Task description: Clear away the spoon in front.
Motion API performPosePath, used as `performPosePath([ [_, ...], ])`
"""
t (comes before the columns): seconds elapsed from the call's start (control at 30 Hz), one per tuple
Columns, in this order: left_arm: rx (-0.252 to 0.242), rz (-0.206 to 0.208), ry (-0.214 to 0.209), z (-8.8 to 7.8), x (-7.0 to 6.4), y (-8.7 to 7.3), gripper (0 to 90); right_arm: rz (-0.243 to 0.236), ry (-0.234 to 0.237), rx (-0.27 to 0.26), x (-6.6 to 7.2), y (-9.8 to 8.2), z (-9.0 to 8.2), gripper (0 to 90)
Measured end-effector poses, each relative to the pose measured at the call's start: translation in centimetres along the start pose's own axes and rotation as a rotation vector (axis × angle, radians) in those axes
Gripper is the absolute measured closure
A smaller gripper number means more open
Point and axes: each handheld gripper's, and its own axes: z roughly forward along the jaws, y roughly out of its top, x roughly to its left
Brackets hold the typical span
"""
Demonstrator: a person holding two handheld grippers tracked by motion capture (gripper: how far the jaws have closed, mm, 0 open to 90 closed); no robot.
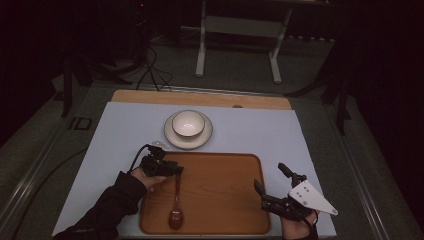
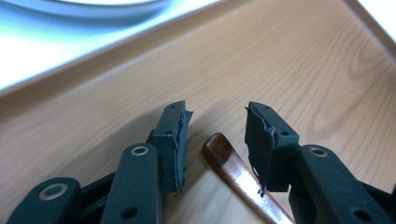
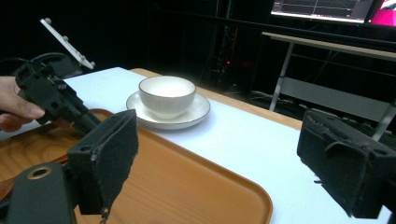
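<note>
A dark brown wooden spoon (image 1: 175, 202) lies on the wooden tray (image 1: 225, 200), its bowl toward the near edge and its handle pointing away. My left gripper (image 1: 178, 171) is at the handle's far end. In the left gripper view the jaws (image 2: 217, 116) stand open on either side of the handle tip (image 2: 218, 145), not touching it. My right gripper (image 1: 270, 177) hovers open by the tray's right edge, with nothing between its pads (image 3: 109, 149). A white bowl (image 1: 188, 123) sits on a white saucer (image 1: 172, 137) beyond the tray.
The tray rests on a pale blue mat (image 1: 260, 130) over a wooden table. The bowl (image 3: 167, 95) and saucer (image 3: 198, 113) stand just past the tray's far rim (image 3: 205, 163). A metal stand (image 1: 237, 30) and cables are on the floor behind the table.
</note>
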Motion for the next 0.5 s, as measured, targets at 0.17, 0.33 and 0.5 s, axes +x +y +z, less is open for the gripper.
performPosePath([
  [0.17, -0.057, 0.01, -0.034, -1.3, -0.2, 0.5, 42.8, -0.002, 0.0, 0.003, 0.0, 0.0, 0.1, 12.5],
  [0.33, -0.112, 0.027, -0.071, -2.3, -0.5, 0.4, 18.7, -0.003, -0.001, 0.001, 0.1, 0.0, 0.0, 12.5],
  [0.5, -0.173, 0.032, -0.153, -3.4, -0.7, 0.4, 0.0, 0.001, -0.001, 0.006, 0.0, 0.0, 0.1, 12.5],
])
